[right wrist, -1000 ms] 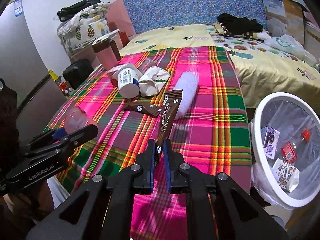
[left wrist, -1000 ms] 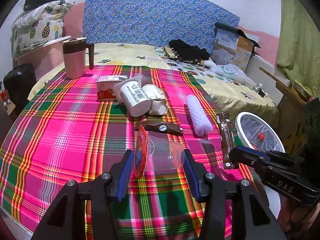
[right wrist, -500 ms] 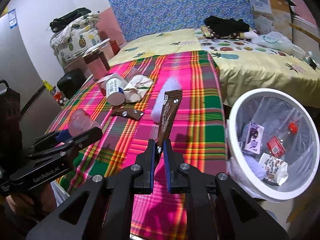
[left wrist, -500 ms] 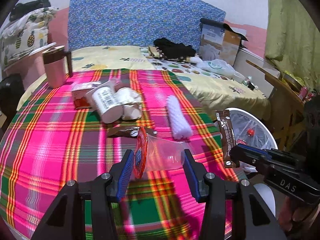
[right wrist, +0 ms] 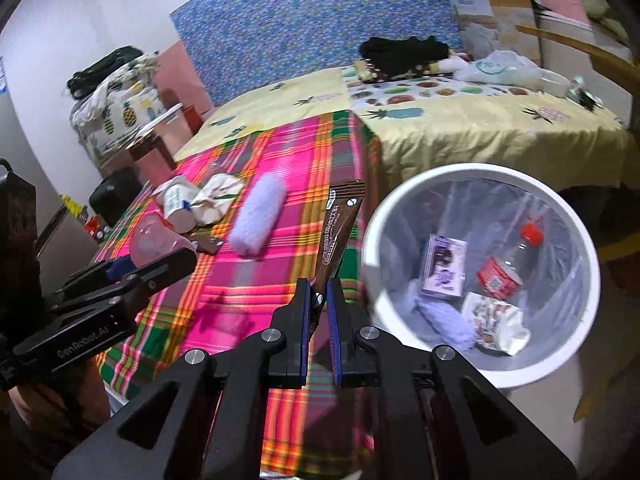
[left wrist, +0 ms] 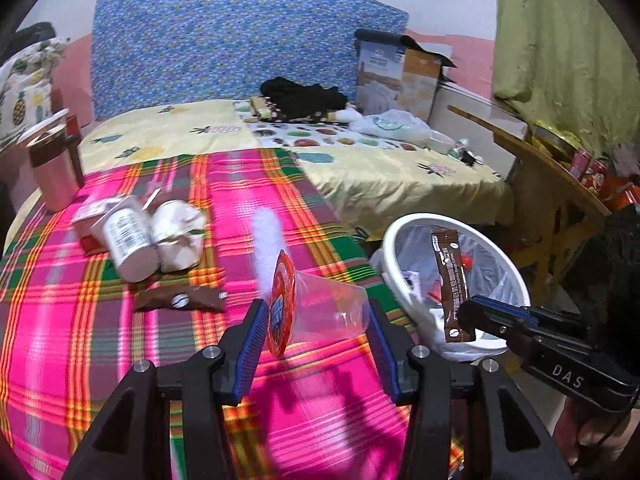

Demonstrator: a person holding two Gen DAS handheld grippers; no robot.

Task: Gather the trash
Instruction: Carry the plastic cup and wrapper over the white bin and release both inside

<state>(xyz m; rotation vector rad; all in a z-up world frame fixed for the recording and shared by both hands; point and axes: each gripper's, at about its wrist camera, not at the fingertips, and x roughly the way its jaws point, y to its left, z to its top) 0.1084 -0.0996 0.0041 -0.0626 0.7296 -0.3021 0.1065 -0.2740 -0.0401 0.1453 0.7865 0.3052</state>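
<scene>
My left gripper (left wrist: 316, 308) is shut on a clear plastic cup (left wrist: 328, 304) lying sideways, its red foil lid against the left pad, above the plaid tablecloth (left wrist: 80, 320). My right gripper (right wrist: 318, 292) is shut on the lower end of a brown sachet wrapper (right wrist: 340, 224), which stands up beside the left rim of the white bin (right wrist: 480, 170). The left wrist view shows that wrapper (left wrist: 450, 276) in front of the bin (left wrist: 390, 248) mouth. The bin is lined with clear plastic and holds a bottle, a small packet and crumpled paper.
On the cloth lie a white foam roll (right wrist: 258, 216), a labelled white cup (left wrist: 128, 240), a crumpled paper cup (left wrist: 176, 236) and another brown wrapper (left wrist: 180, 300). A pink mug (left wrist: 54, 168) stands far left. A bed lies behind, a wooden table (left wrist: 540, 168) to the right.
Both grippers have swung to the right with their loads. The bin has grown larger in both views, and the brown wrapper has come from over the cloth to the bin's rim.
</scene>
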